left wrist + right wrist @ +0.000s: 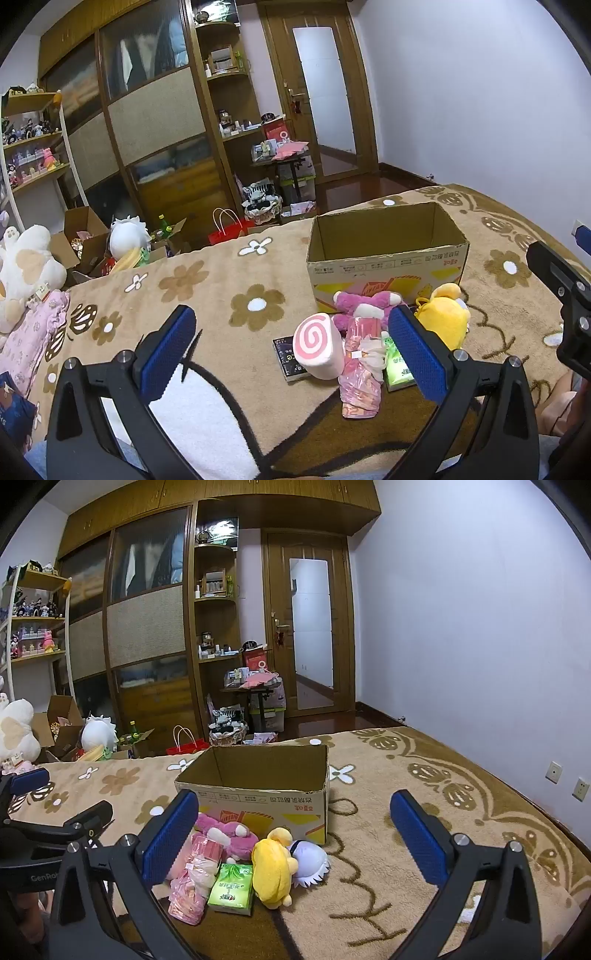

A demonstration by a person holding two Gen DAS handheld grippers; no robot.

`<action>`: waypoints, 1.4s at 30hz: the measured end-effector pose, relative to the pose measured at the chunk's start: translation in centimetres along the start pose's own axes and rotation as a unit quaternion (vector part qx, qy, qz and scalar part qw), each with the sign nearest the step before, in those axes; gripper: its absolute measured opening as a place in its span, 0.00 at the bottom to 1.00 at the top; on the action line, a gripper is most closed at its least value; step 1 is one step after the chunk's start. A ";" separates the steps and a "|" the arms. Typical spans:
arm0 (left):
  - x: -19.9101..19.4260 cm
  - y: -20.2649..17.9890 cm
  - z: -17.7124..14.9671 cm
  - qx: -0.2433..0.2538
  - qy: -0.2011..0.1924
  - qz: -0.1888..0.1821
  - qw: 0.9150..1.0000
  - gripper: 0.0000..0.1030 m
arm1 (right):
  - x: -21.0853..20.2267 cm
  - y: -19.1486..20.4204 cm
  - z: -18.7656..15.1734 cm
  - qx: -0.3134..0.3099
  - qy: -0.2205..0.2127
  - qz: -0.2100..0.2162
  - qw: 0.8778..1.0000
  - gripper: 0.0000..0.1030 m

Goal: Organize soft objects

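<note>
An open cardboard box (388,254) stands on the brown flowered blanket; it also shows in the right wrist view (258,797). In front of it lie a pink plush (365,301), a yellow plush (445,317), a pink swirl roll pillow (319,347), a pink plastic packet (362,380) and a green tissue pack (232,888). A white-haired plush (310,862) lies beside the yellow plush (273,867). My left gripper (291,347) is open and empty, near the pile. My right gripper (295,834) is open and empty above the pile.
A dark flat box (286,360) lies under the roll pillow. A white plush (22,266) and pink cloth (33,332) sit at the bed's left edge. Boxes and bags (122,243) clutter the floor beyond the bed. A wall runs along the right.
</note>
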State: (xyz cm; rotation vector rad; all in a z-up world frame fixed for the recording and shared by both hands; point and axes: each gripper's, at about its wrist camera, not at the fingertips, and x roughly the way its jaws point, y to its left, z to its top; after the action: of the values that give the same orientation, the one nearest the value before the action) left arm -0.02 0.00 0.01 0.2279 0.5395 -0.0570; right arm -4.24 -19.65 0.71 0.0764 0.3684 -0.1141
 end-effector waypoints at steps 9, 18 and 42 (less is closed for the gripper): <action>0.1 0.4 0.7 -0.004 0.006 -0.007 1.000 1.00 | 0.0 0.0 0.0 -0.001 0.000 0.000 1.000 1.00; -0.2 0.1 0.2 0.000 0.001 -0.007 1.000 1.00 | 0.0 0.0 0.0 -0.001 0.000 -0.001 1.000 1.00; -0.3 -0.1 0.0 0.004 0.000 -0.008 1.000 1.00 | 0.0 0.0 0.0 -0.001 0.001 -0.001 1.000 1.00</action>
State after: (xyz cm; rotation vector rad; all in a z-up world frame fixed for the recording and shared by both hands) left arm -0.24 -0.14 0.13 0.2313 0.5405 -0.0756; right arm -4.28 -19.62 0.73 0.0734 0.3701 -0.1159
